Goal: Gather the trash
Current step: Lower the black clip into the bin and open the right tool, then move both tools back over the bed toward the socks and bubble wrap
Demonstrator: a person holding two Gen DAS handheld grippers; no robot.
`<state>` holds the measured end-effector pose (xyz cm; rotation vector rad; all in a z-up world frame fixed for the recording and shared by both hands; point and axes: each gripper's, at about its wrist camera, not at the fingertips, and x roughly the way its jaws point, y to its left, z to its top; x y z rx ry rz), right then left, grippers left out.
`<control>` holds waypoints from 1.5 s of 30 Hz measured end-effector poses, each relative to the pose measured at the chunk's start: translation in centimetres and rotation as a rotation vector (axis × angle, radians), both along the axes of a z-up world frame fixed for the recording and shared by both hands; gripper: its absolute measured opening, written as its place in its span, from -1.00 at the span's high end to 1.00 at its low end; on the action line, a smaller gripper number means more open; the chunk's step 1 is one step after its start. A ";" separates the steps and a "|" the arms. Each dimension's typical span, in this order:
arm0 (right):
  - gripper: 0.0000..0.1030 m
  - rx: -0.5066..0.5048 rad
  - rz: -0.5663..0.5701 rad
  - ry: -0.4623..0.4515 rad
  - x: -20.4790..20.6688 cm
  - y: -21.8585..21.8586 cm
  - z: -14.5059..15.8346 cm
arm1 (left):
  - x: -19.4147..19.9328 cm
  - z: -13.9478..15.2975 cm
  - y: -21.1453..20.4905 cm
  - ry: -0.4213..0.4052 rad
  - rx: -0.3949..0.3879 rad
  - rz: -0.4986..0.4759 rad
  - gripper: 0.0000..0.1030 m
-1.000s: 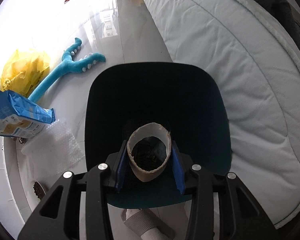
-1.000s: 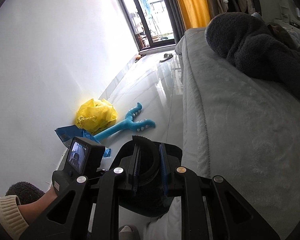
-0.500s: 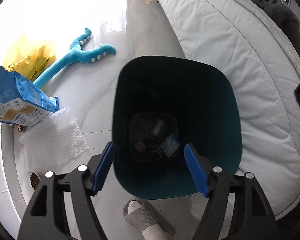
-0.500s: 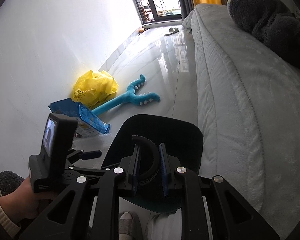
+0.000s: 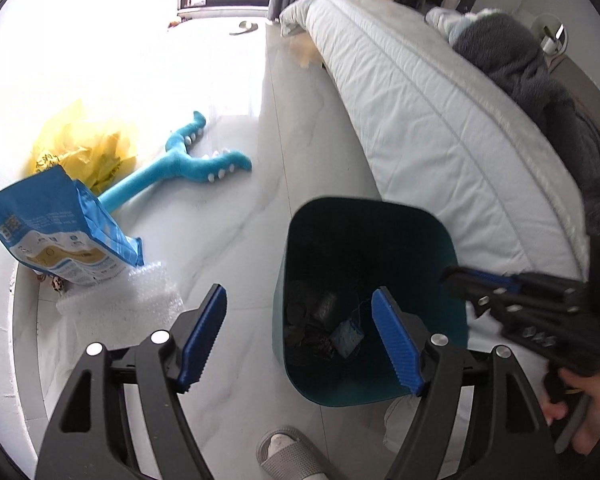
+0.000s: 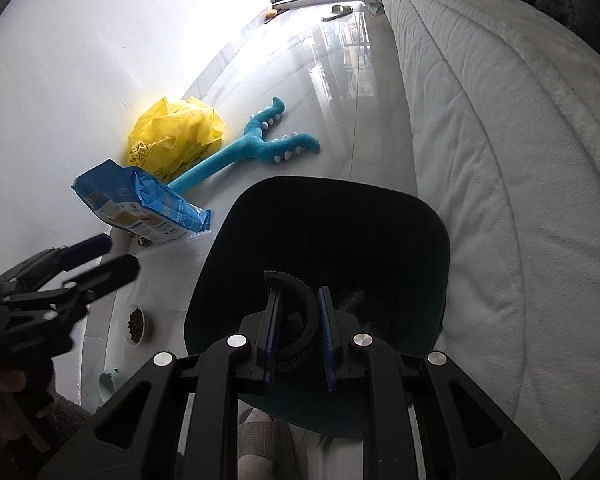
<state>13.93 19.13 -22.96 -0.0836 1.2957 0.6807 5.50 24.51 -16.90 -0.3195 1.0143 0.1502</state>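
Note:
A dark teal bin (image 5: 440,240) stands on the white floor beside the bed, with dark scraps at its bottom (image 5: 324,328). My left gripper (image 5: 300,336) is open and empty above the bin's left rim. My right gripper (image 6: 298,334) is shut on a black ring-shaped piece (image 6: 300,300) and holds it over the bin (image 6: 420,216). The right gripper also shows at the right of the left wrist view (image 5: 500,292). Loose trash lies left: a blue packet (image 5: 60,228), bubble wrap (image 5: 120,300) and a yellow plastic bag (image 5: 84,148).
A teal plush toy (image 5: 180,168) lies on the floor beyond the packet. The bed with a white quilt (image 5: 440,120) runs along the right, a grey blanket (image 5: 540,68) on it. A small dish of pet food (image 6: 136,324) sits by the wall. My slippered foot (image 5: 288,456) is below.
My left gripper opened and let the cardboard tube fall into the bin, then drew back and left. My right gripper moved over the bin with the black ring.

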 end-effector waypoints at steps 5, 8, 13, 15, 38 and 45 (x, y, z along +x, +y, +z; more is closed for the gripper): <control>0.63 -0.042 0.013 0.016 0.2 1.1 -1.7 | -0.8 3.3 1.0 -0.095 -0.016 0.032 -0.50; 0.63 -0.060 0.006 0.030 0.7 1.4 -2.7 | -1.2 4.9 1.1 -0.128 0.012 0.037 -0.50; 0.63 -0.080 -0.021 0.049 1.5 1.3 -3.6 | -1.8 7.1 1.4 -0.174 0.024 0.047 -0.50; 0.63 -0.091 -0.028 0.055 1.6 1.3 -4.0 | -2.2 8.2 1.1 -0.201 0.047 0.037 -0.50; -0.20 -0.053 0.003 -0.005 0.9 1.9 -1.2 | -3.6 16.8 -2.7 -0.380 0.148 -0.044 -0.55; -0.29 -0.007 0.018 -0.091 1.0 0.3 3.5 | -2.8 18.9 -4.3 -0.405 0.163 -0.052 -0.57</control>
